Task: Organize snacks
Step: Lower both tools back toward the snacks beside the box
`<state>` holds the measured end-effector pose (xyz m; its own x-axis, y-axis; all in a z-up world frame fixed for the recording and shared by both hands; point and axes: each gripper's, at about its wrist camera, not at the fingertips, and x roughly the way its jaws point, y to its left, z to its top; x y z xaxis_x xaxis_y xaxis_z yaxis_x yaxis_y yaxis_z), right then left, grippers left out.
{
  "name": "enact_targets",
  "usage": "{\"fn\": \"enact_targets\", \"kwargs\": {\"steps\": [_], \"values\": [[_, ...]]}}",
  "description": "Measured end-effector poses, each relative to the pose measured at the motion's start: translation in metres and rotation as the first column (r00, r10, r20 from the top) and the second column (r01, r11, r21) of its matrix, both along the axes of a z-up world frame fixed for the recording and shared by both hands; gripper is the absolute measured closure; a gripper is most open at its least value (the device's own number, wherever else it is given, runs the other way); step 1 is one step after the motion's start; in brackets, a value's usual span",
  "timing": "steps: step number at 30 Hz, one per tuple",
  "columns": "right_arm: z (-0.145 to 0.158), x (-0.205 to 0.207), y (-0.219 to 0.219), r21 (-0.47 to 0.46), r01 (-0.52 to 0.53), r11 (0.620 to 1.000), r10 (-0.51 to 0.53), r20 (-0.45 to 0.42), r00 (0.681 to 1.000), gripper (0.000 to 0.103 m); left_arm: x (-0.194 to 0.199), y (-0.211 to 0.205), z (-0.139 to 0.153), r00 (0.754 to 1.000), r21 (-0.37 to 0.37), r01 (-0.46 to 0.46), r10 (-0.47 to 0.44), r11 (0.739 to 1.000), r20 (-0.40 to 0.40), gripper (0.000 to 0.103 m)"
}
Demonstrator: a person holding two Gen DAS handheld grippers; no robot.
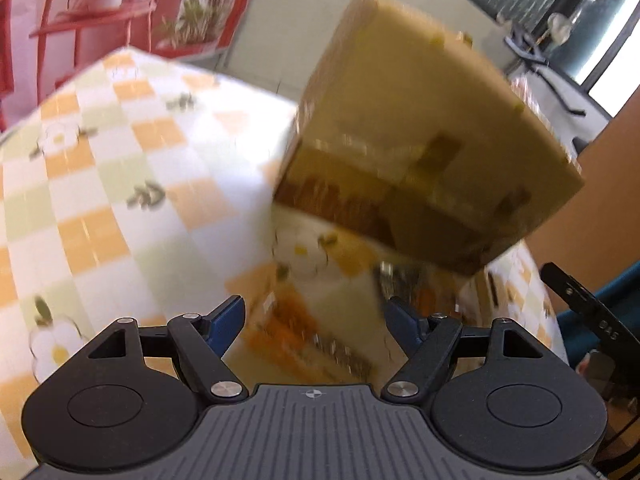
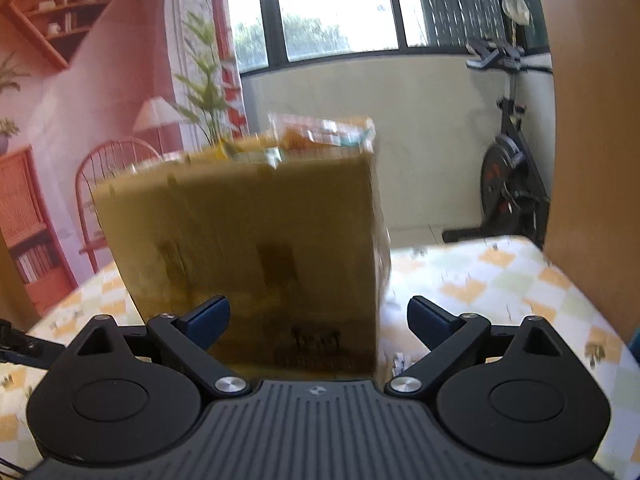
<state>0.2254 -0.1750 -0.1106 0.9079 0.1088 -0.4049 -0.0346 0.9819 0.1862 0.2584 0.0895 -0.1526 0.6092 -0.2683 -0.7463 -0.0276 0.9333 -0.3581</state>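
While the cardboard box (image 2: 244, 248) is standing upright on the checked tablecloth (image 2: 500, 280), its long axis is running vertically, with snack packets (image 2: 320, 136) showing blurred at its open top. The right gripper (image 2: 318, 320) is pointing nearly level at its brown side, fingers spread and gripping nothing. The left gripper (image 1: 314, 316) is angling downward, fingers likewise spread, over a blurred orange packet (image 1: 296, 320) lying below the box (image 1: 420, 152).
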Motion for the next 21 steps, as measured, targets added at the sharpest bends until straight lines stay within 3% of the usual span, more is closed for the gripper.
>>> {"fn": "enact_targets", "kwargs": {"steps": [9,21], "values": [[-0.034,-0.009,-0.005,-0.006,0.014,1.0,-0.014,-0.091,0.996,0.008,0.007,-0.018,-0.04,0.988,-0.026,-0.049,0.045,0.998,-0.144,0.024],[-0.059,-0.009,-0.021,0.025,0.051,0.998,-0.046,-0.154,0.987,0.009,0.036,-0.05,-0.046,0.995,0.055,0.009,-0.003,0.998,-0.105,0.028]]}}
